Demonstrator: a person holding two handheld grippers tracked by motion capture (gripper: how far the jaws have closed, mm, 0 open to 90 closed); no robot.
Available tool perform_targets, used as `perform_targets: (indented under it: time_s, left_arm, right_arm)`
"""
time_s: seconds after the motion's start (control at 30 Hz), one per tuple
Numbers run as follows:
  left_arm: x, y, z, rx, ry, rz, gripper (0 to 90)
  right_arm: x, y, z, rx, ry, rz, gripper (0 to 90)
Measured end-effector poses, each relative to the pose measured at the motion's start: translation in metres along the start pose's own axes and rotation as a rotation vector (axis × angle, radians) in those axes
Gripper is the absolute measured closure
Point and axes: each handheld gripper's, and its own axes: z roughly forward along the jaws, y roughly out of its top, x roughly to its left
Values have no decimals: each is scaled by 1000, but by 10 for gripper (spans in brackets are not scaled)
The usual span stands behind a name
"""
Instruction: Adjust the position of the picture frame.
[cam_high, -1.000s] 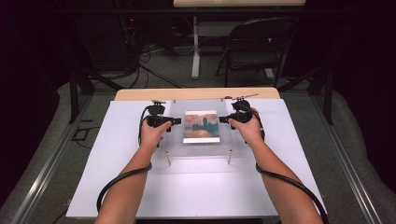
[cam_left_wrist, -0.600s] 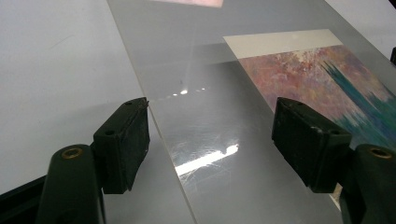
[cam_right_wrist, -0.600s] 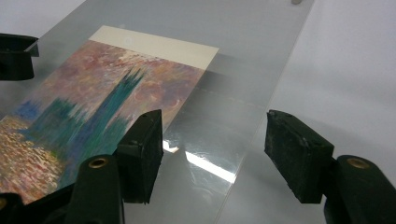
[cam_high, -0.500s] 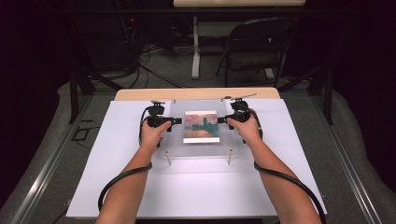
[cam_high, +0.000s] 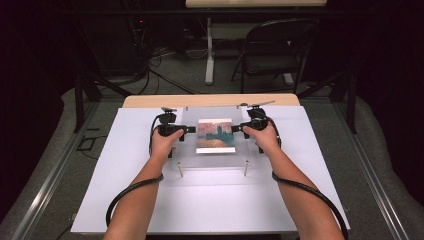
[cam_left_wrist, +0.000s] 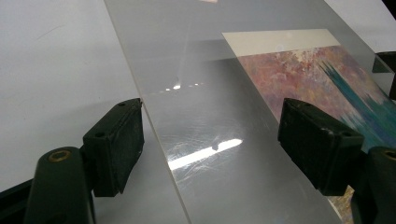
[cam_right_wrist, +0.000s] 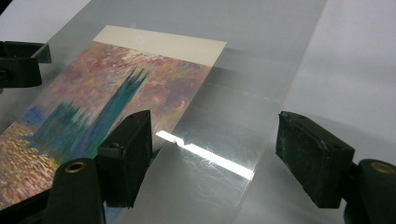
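The left tongs (cam_high: 191, 129) sit at the left edge of a clear acrylic sheet (cam_high: 187, 150) that stands on short posts above the white surface (cam_high: 125, 165). Their jaws have just been opening and now stand wide, one below the sheet's edge and one above it, with neither pad pressing on it. That straddling suggests the sheet has just been let go after being set level on its posts.

Under the sheet, at the middle of the surface, lies a painted print (cam_high: 215, 135): a pale cream band along its far edge, pink and mauve sky, a teal tower shape, and golden dabs lower down. Glare streaks and fine scratches mark the acrylic.

The right tongs (cam_high: 234, 128) mirror this at the sheet's right edge, jaws likewise just opened and clear of it.
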Motion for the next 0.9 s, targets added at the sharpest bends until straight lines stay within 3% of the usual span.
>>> perform_targets:
  time_s: [0.4,0.63,0.9]
  left_arm:
    - [0,-3,3,10,-37,-18,191]
    - [2,-2,4,24,-69,-31,189]
    - [4,-1,5,20,-74,-31,198]
  right_arm:
    - [-4,-2,3,-5,47,43,260]
    - [-4,-2,5,-5,51,49,249]
    - [-5,-2,6,2,68,65,250]
